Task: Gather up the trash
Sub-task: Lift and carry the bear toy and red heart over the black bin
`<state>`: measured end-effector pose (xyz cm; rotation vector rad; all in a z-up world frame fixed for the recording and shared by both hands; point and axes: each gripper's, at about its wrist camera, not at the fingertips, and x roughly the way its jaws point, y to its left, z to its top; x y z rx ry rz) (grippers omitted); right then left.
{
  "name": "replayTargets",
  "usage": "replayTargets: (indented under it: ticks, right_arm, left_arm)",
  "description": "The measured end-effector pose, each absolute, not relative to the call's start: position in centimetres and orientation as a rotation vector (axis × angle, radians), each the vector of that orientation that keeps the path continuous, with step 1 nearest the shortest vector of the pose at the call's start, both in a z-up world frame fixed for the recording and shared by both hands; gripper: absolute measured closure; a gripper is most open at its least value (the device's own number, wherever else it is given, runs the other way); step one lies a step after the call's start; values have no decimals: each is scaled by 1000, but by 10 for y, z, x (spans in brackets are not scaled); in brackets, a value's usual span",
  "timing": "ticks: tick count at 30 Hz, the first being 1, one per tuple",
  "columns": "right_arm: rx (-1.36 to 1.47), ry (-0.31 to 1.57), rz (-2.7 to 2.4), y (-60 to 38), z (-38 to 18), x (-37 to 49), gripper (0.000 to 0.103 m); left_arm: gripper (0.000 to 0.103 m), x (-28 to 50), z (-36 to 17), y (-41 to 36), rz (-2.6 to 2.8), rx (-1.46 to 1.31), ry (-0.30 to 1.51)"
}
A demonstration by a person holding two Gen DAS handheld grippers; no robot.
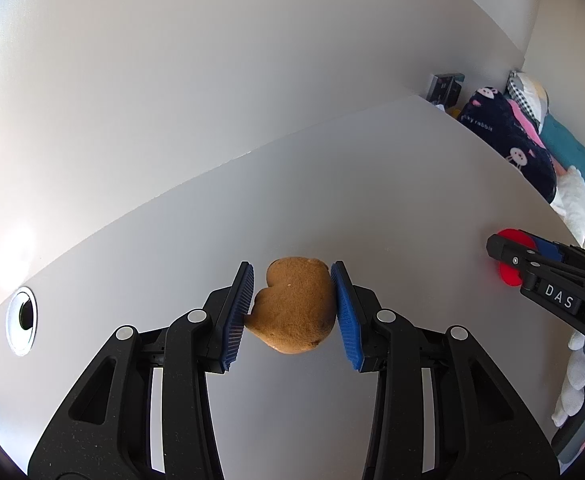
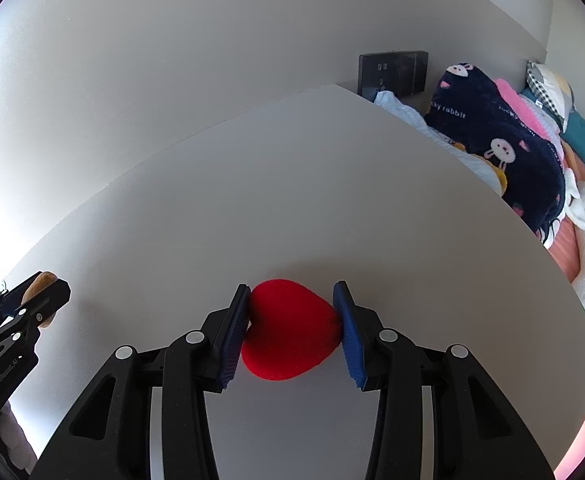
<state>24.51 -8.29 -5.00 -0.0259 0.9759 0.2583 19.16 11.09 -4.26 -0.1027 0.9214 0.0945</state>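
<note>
Both grippers clamped on heart-shaped sponges over white counter.
Left gripper (image 1: 294, 308) pinches brown heart sponge (image 1: 294, 306) between blue pads; right gripper (image 2: 294, 326), right of the brown sponge, squeezes red heart sponge (image 2: 290, 330). Counter (image 1: 332, 184) below both; cable grommet (image 1: 23, 320) far left of the brown sponge.

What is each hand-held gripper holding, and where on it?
The left hand-held gripper clamps a brown heart across its two sides. The right hand-held gripper has a red heart between its pads, pressing on its two sides.
</note>
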Motion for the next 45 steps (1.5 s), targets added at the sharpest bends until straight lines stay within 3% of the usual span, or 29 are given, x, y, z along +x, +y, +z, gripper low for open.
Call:
replayTargets:
  ticks: [45]
  right_arm:
    - [76, 872, 216, -187, 21, 103, 59]
  left_arm:
    - [63, 123, -4, -16, -145, 51, 920]
